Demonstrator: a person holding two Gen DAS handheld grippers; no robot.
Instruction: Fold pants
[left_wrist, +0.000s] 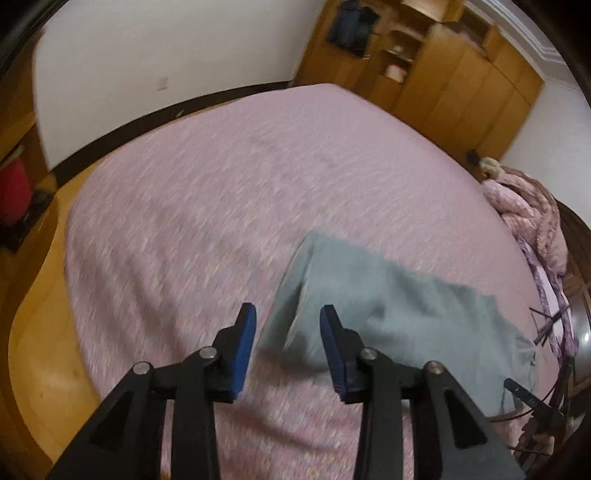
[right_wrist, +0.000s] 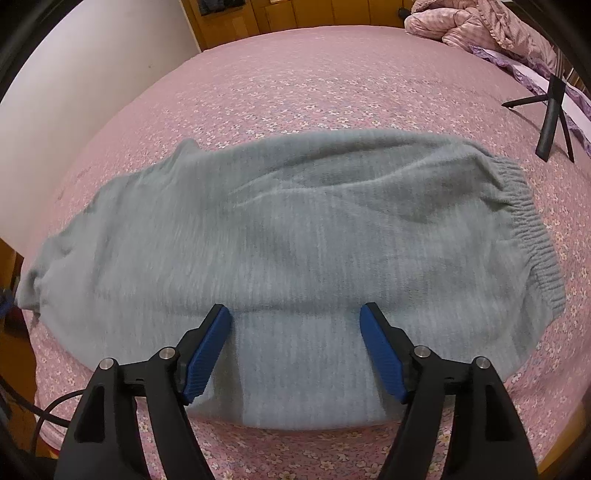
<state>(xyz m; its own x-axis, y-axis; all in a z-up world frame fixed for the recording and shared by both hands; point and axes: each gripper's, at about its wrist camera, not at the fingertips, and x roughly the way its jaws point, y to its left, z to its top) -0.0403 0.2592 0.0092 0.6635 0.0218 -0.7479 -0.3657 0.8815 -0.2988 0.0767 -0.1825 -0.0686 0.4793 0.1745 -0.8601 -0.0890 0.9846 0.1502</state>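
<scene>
Grey-green fleece pants (right_wrist: 295, 236) lie folded lengthwise on a pink flowered bed (right_wrist: 295, 85), the ribbed waistband (right_wrist: 528, 221) at the right and the leg ends at the left. My right gripper (right_wrist: 295, 314) is open and empty, hovering over the near edge of the pants. In the left wrist view the pants (left_wrist: 399, 314) lie ahead and to the right. My left gripper (left_wrist: 288, 314) is open and empty above the leg end (left_wrist: 291, 295), whose edge shows between the blue pads (left_wrist: 243, 343).
A crumpled pink quilt (right_wrist: 476, 26) lies at the bed's far right corner. A black tripod (right_wrist: 550, 114) stands on the bed at the right. Wooden wardrobes (left_wrist: 443, 74) and a white wall (left_wrist: 166, 66) stand beyond the bed. A black cable (right_wrist: 48, 413) hangs at the near left edge.
</scene>
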